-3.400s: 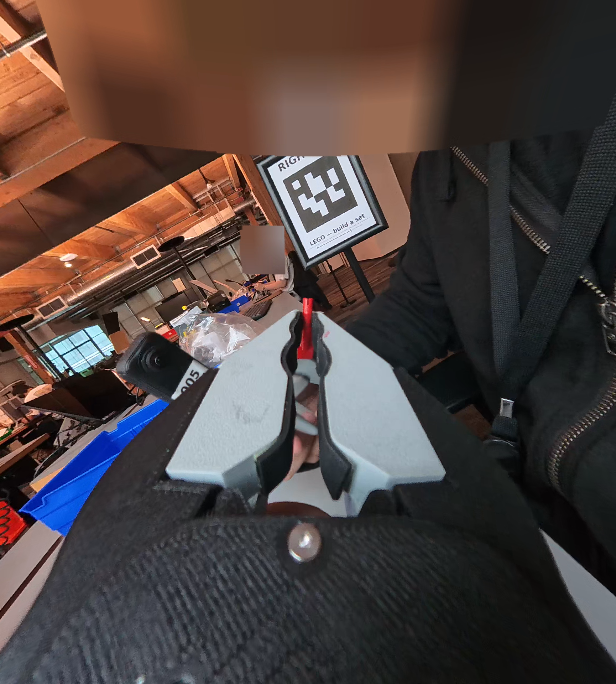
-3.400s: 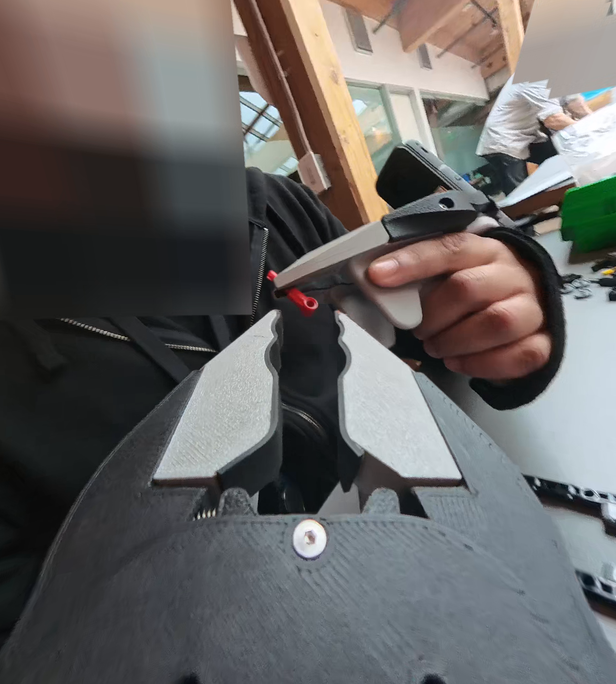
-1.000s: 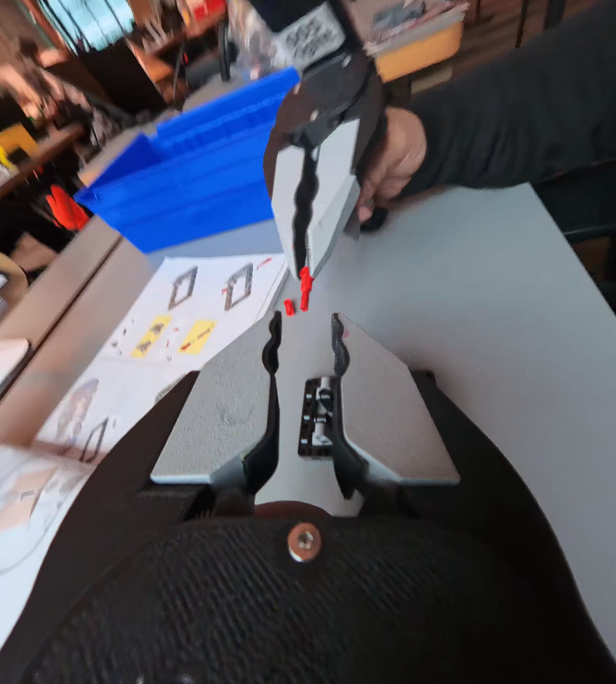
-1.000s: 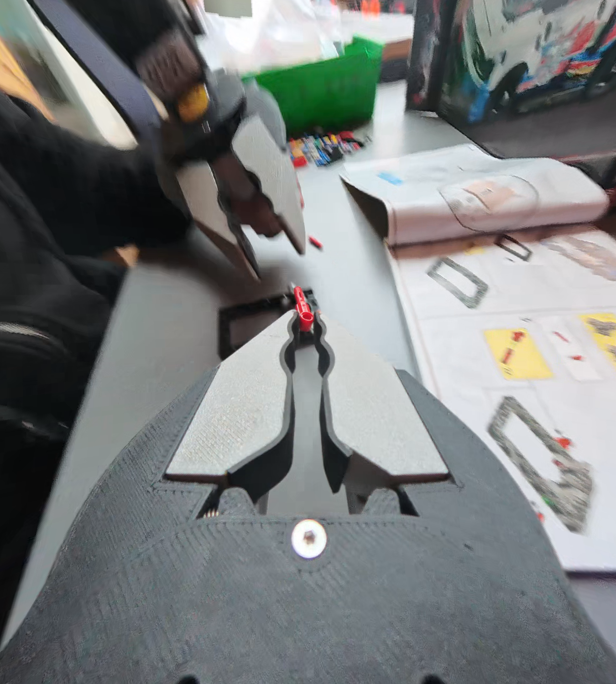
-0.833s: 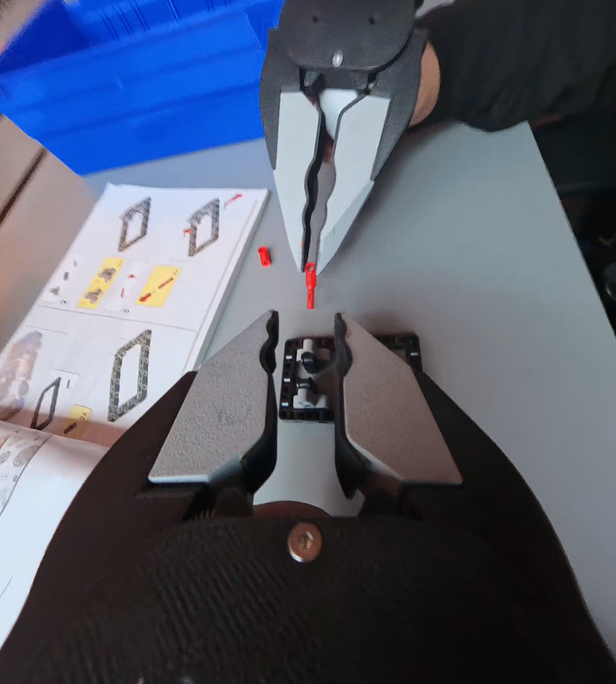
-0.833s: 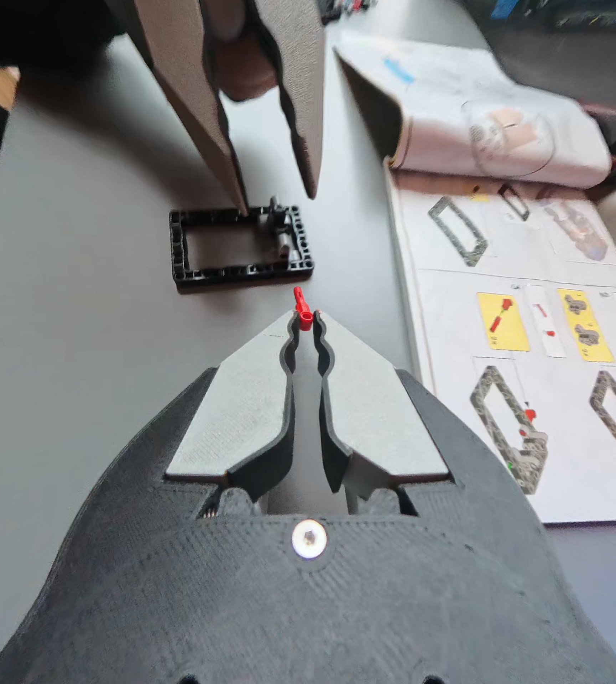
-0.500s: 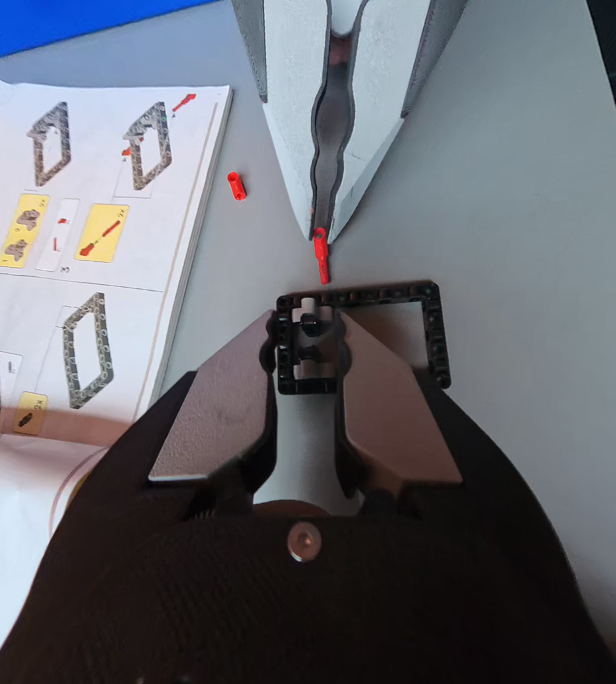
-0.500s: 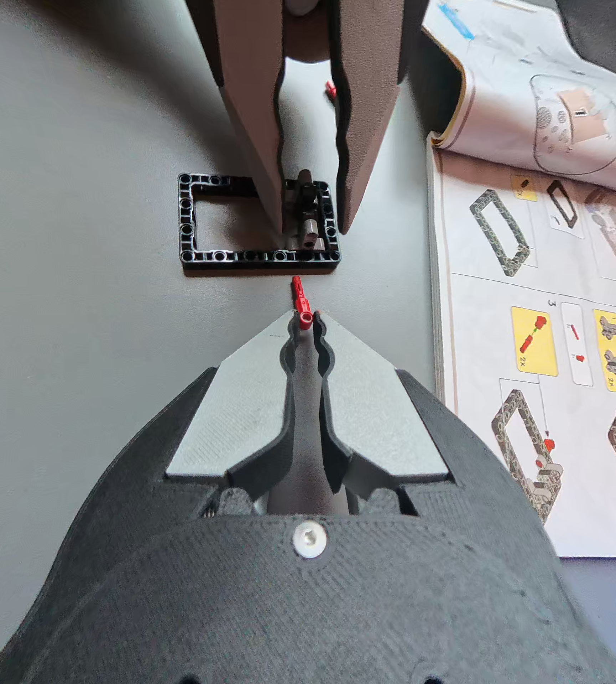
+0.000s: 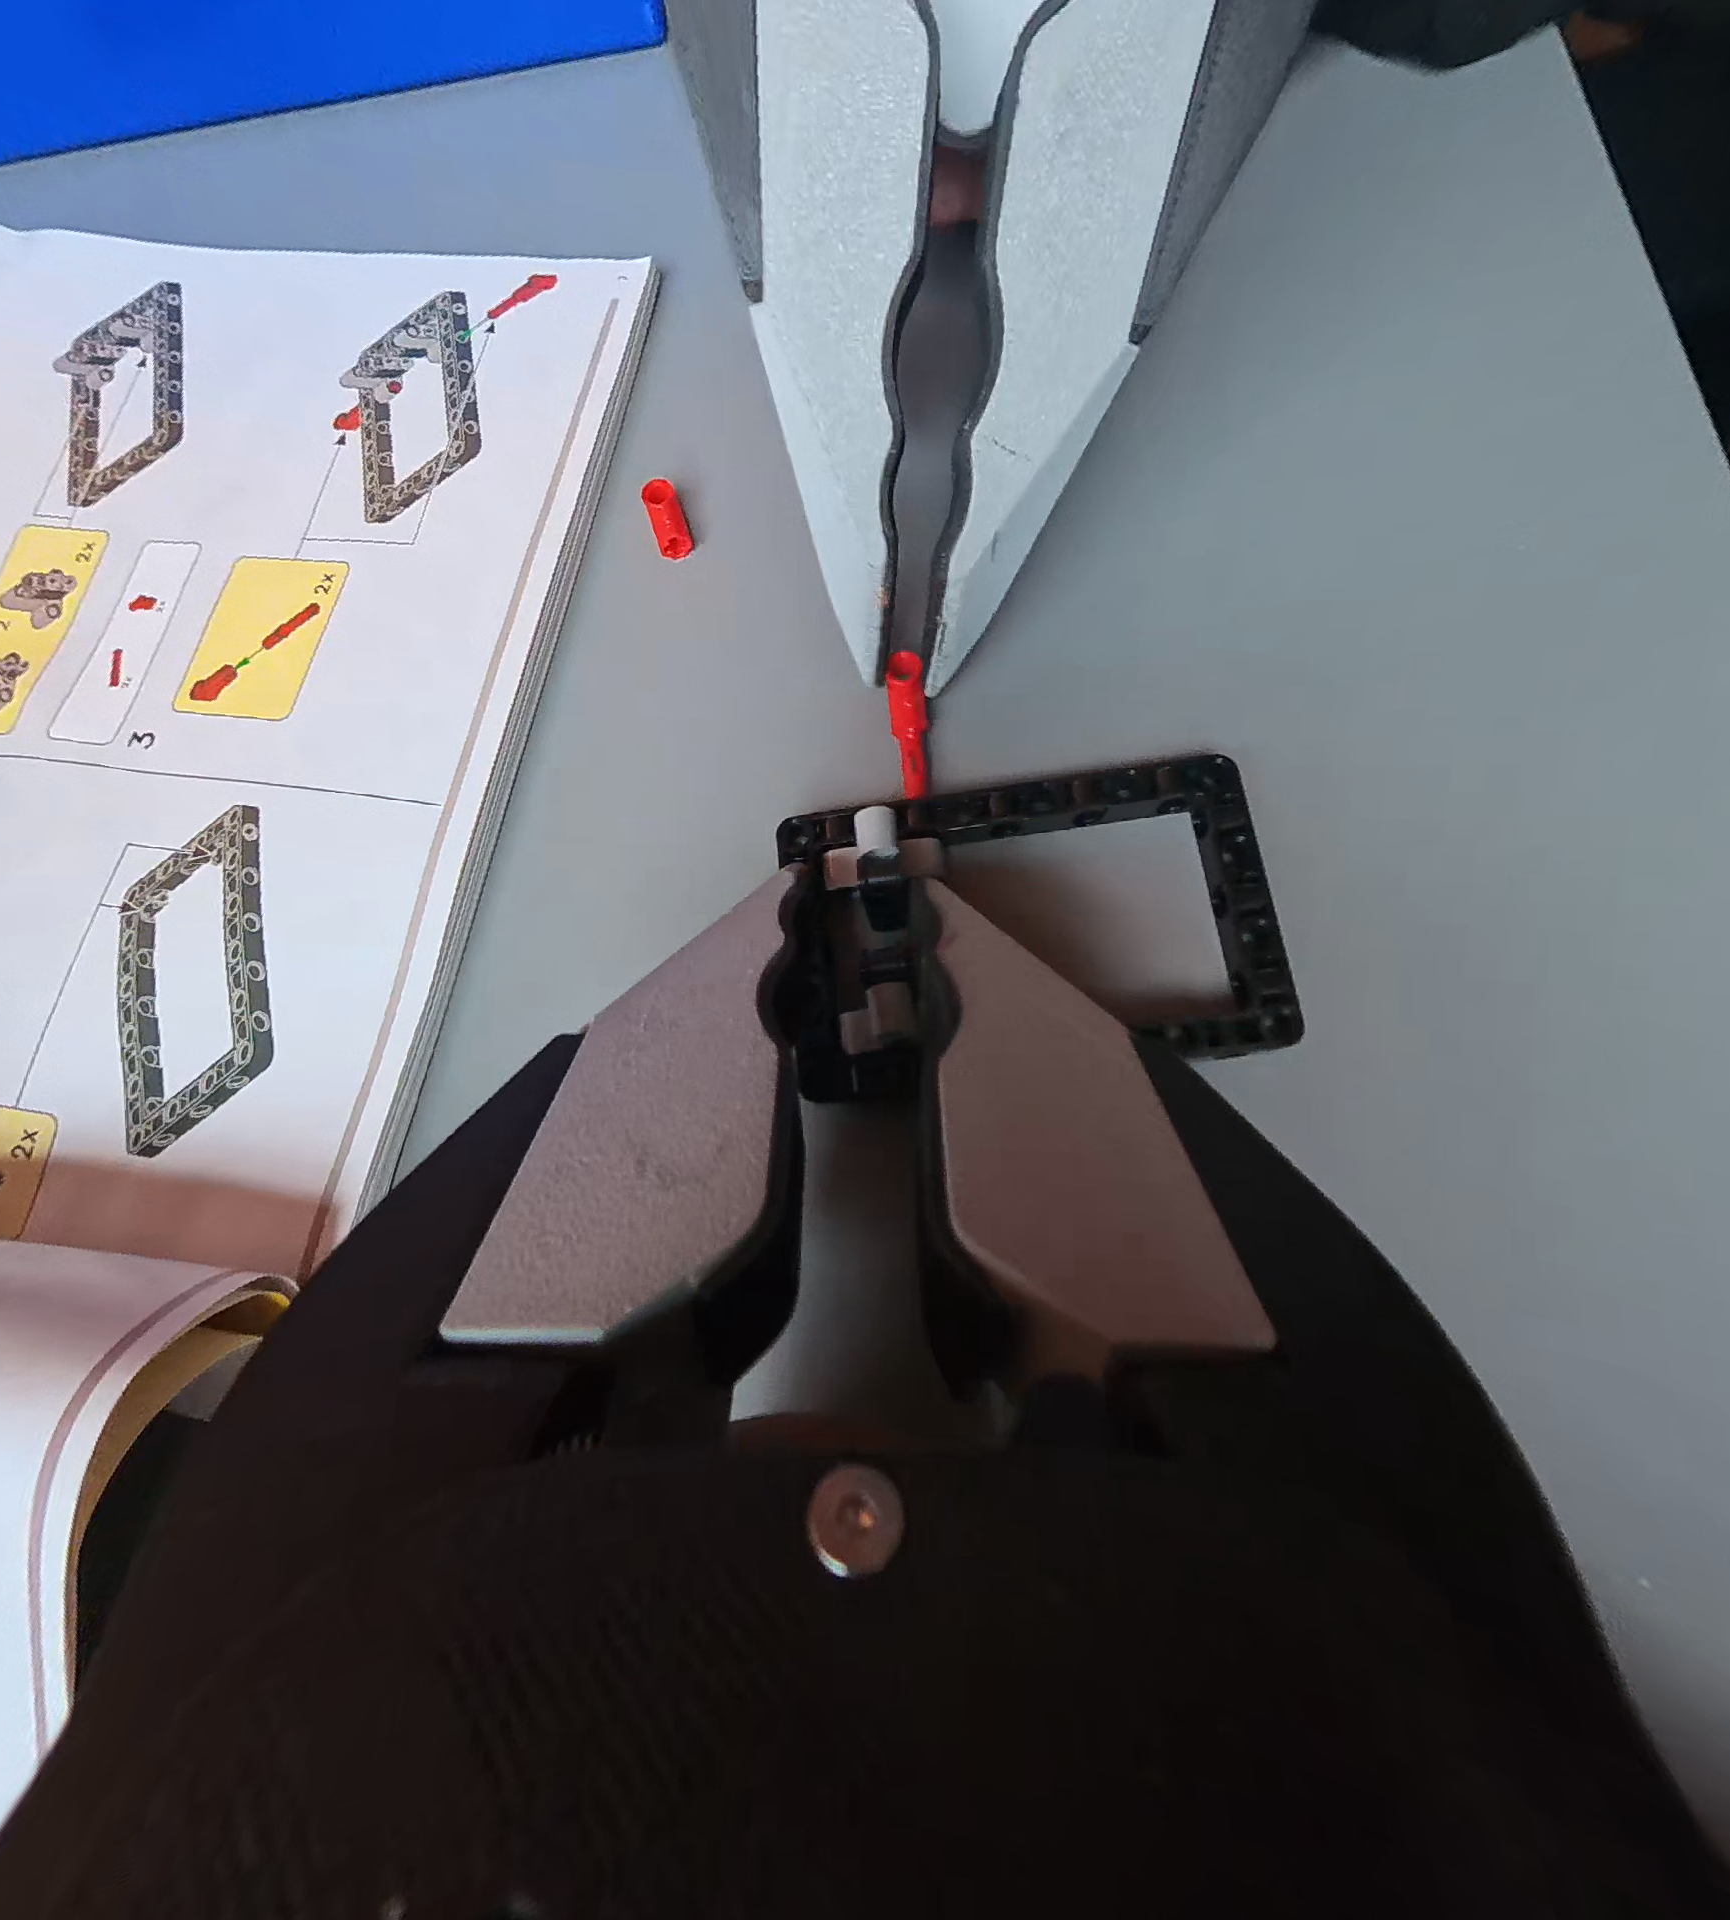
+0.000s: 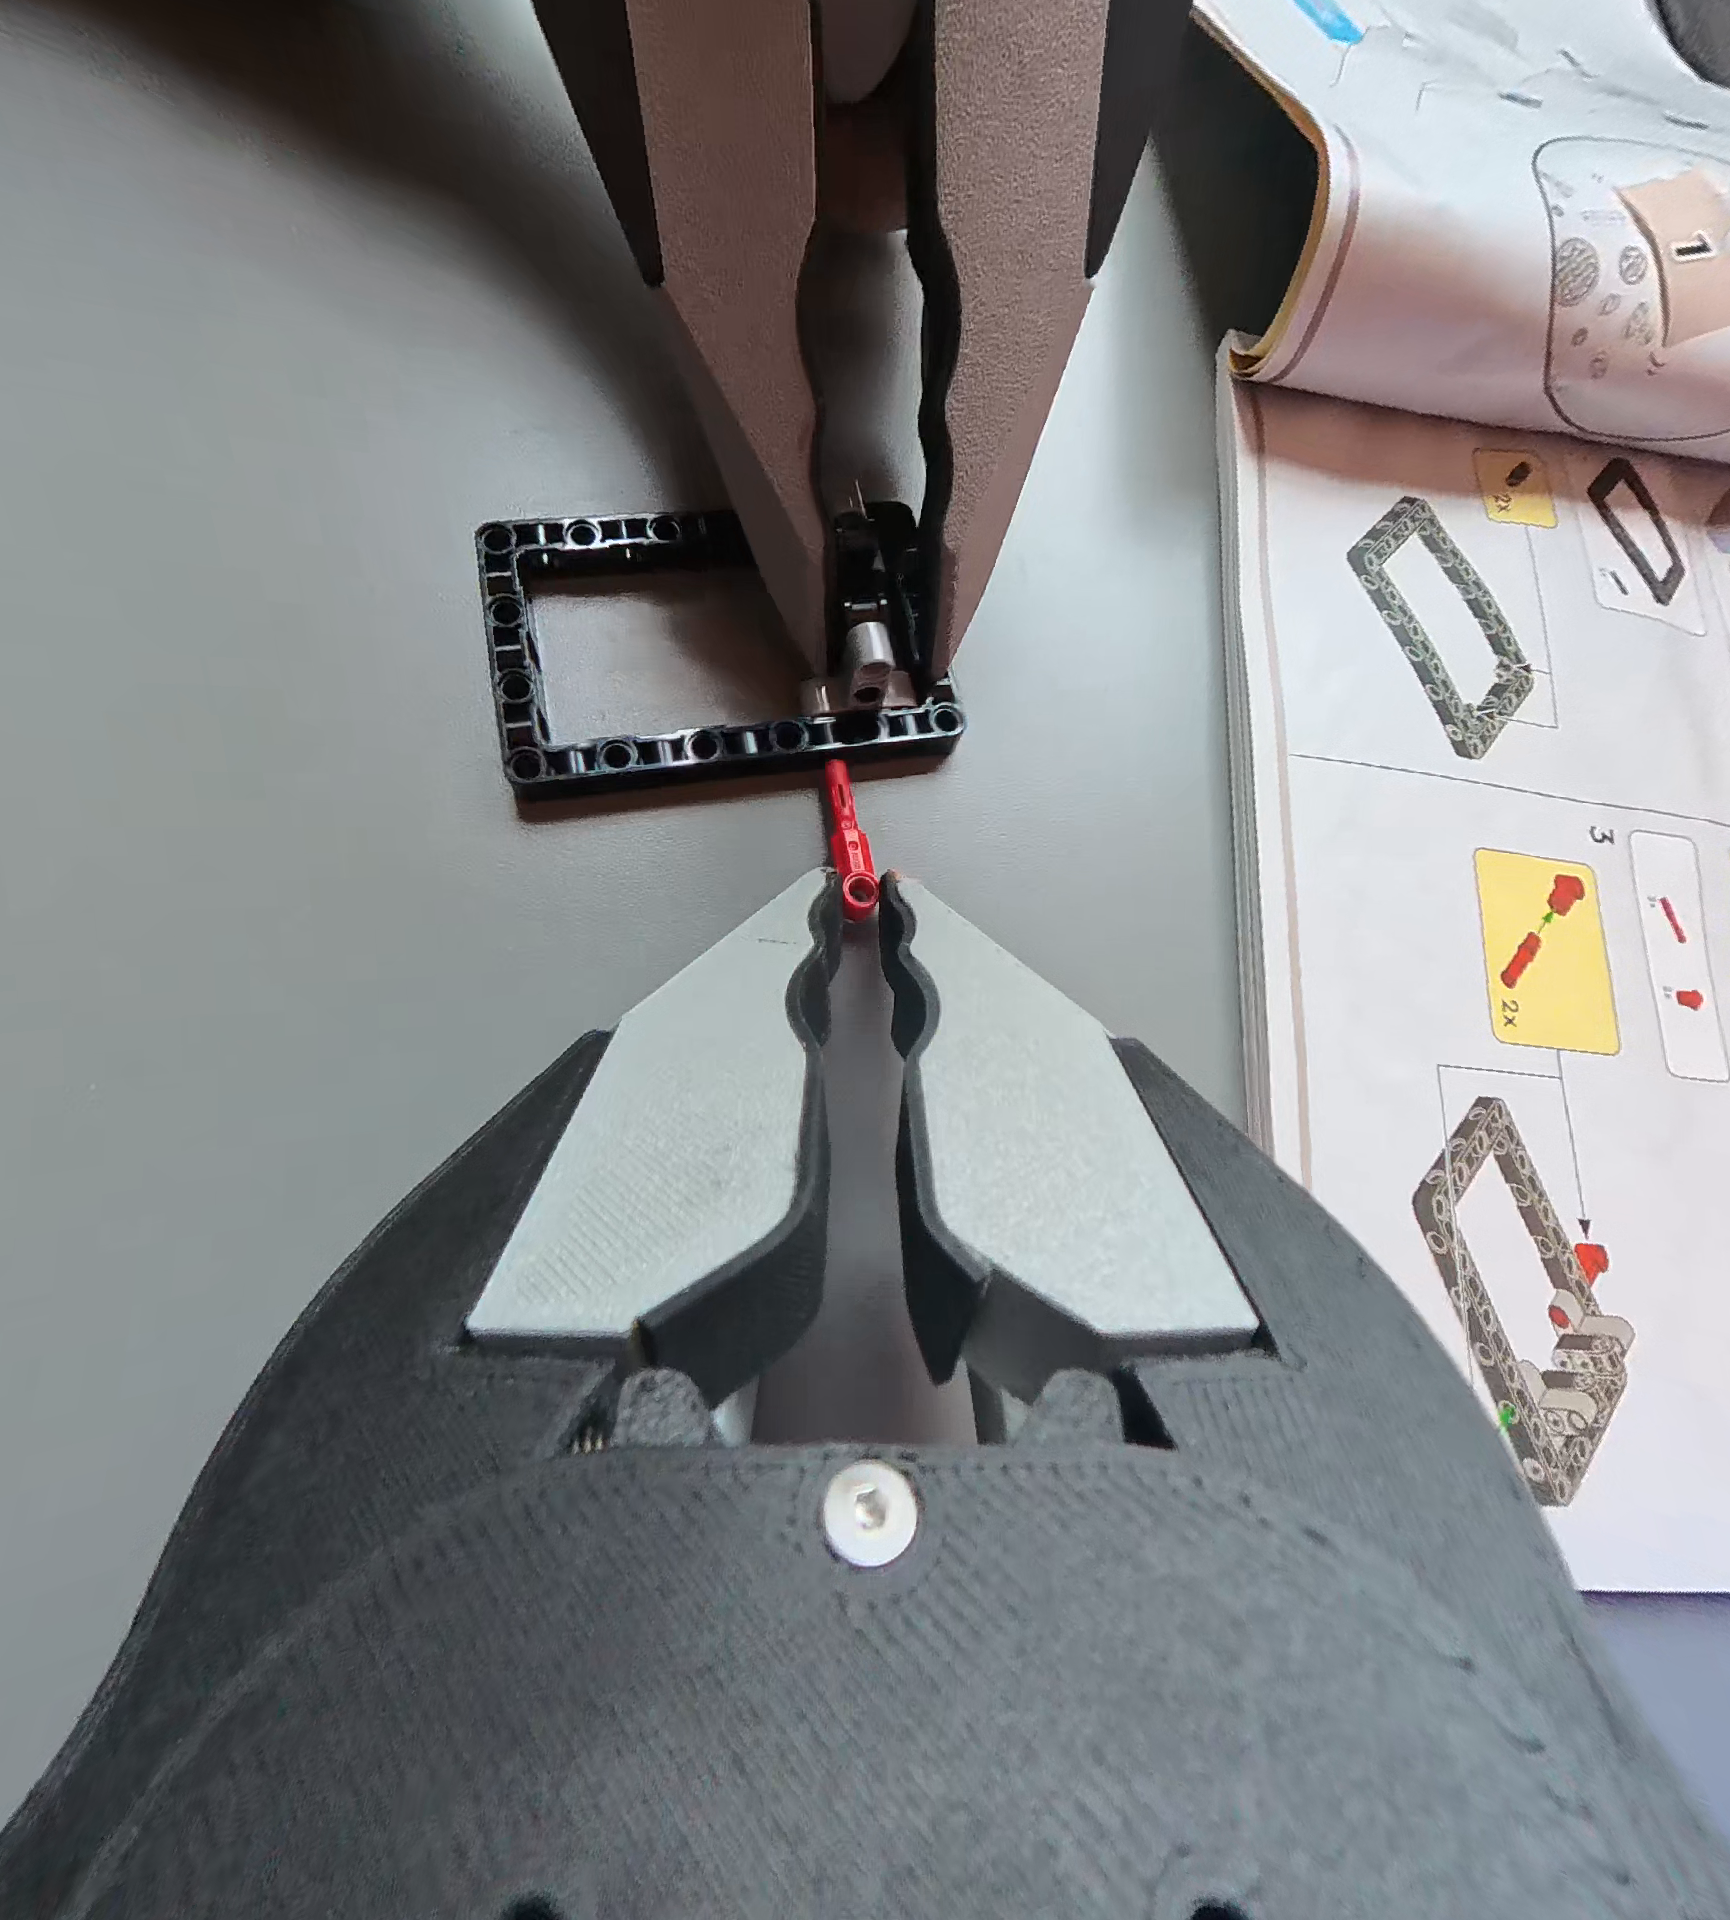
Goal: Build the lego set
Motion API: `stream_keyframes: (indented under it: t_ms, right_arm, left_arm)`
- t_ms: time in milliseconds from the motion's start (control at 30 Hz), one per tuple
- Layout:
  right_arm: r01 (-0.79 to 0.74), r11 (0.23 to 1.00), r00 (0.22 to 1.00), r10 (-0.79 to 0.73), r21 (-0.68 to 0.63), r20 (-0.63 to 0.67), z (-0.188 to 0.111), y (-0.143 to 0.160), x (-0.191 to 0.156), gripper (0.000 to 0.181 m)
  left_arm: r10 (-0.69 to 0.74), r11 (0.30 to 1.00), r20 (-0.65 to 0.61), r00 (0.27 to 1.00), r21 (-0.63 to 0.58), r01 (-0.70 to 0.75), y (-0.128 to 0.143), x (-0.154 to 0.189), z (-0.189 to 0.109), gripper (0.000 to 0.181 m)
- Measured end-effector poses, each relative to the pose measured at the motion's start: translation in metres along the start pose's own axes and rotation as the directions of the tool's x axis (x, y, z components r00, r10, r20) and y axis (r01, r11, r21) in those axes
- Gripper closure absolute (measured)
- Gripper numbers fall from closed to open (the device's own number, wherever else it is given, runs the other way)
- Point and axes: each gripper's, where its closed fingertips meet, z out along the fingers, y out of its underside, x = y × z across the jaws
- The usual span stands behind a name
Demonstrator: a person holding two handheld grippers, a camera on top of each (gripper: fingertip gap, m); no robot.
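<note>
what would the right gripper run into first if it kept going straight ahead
Likely the near long side of the black frame: the red pin held by the right gripper already points at it, its tip about touching.

- Grey table (image 9: 1412, 540): smooth, matte.
- Black rectangular lego frame (image 10: 570, 764) lies flat on it.
- Open instruction booklet (image 9: 341, 665) beside the frame.
- Loose red connector (image 9: 667, 518) near the booklet's edge.
- Blue bin (image 9: 217, 73) at the far edge.

Grey table (image 9: 1412, 520) — blue bin (image 9: 217, 73) at its edge.
</note>
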Motion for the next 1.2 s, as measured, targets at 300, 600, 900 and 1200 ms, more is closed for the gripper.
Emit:
stream_keyframes:
  t_ms: [300,600,900,1200]
  right_arm:
    - [0.020,1.000,1.000,-0.020,-0.004,0.004,0.002,-0.001,-0.001,0.177]
    - [0.009,1.000,1.000,-0.009,-0.020,-0.010,0.003,-0.002,0.002,0.177]
    - [0.055,0.996,0.996,-0.059,-0.067,-0.067,0.002,-0.004,0.004,0.177]
    - [-0.002,0.998,1.000,0.003,-0.059,0.026,0.002,-0.006,-0.009,0.179]
  left_arm:
    - [0.006,1.000,0.011,1.000,0.000,-0.006,0.000,0.001,0.001,0.158]
    - [0.013,1.000,0.041,0.999,-0.005,-0.012,0.000,-0.001,0.002,0.158]
    - [-0.003,1.000,0.077,0.997,-0.014,0.005,0.000,-0.001,0.002,0.158]
    - [-0.020,0.999,0.121,0.992,-0.027,0.023,0.001,-0.001,0.002,0.158]
